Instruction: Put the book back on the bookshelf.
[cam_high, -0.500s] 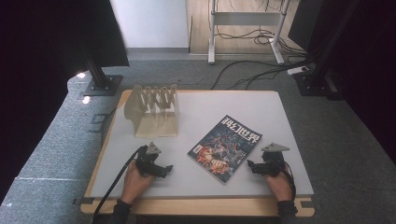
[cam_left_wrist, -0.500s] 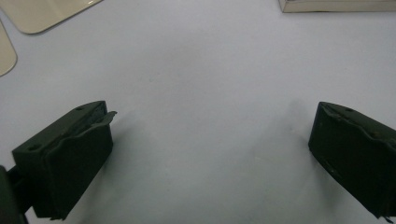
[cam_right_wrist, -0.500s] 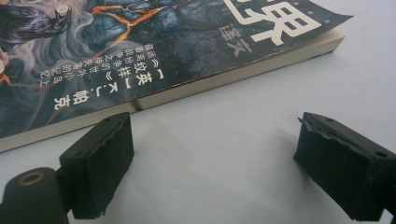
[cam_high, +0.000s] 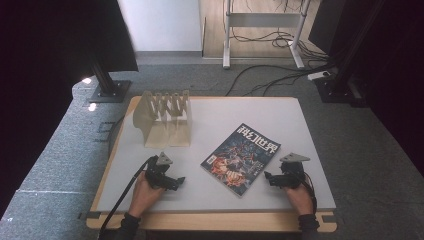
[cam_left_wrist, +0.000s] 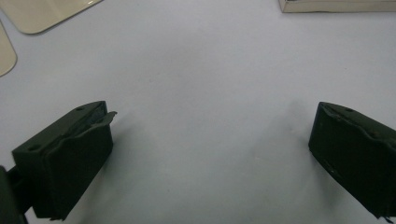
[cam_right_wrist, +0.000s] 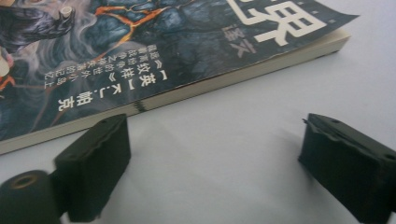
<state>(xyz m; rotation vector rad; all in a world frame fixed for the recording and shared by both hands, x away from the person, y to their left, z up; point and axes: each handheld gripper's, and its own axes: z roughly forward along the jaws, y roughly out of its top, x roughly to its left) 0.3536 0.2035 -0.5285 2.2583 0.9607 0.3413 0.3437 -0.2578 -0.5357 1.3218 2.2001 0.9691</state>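
- Left tool (cam_high: 170, 180) sits low over the near left part of the tabletop (cam_high: 215, 112), held by the person's left hand (cam_high: 145, 192), whose forearm comes in from the near edge; its jaws point right, toward the magazine.
- In the left tool's own view (cam_left_wrist: 210, 140) its two black jaws stand wide apart with nothing between them, bare white surface under them.
- Right tool (cam_high: 272, 178) rests at the near right, held by the right hand (cam_high: 299, 196), its jaws pointing left toward the magazine's near right edge; a grey three-cornered plate tops it.
- In the right tool's own view (cam_right_wrist: 212, 154) the jaws are spread wide and hold nothing; the left jaw lies just beside the magazine's page edge, though I cannot tell whether it touches.
- Magazine (cam_high: 241, 157) lies flat and closed, turned at an angle, between the two tools, its dark illustrated cover (cam_right_wrist: 140, 51) with white characters facing up.
- Open white surface lies around it: between left tool and magazine, and across the far right.
- Pale slotted rack (cam_high: 165, 117) stands upright at the far left, well apart from the magazine; its base corners (cam_left_wrist: 42, 14) show ahead of the left tool.
- Grey carpet (cam_high: 60, 145) surrounds the tabletop; beyond are black stand bases, a white frame (cam_high: 262, 22) and loose cables (cam_high: 270, 75).
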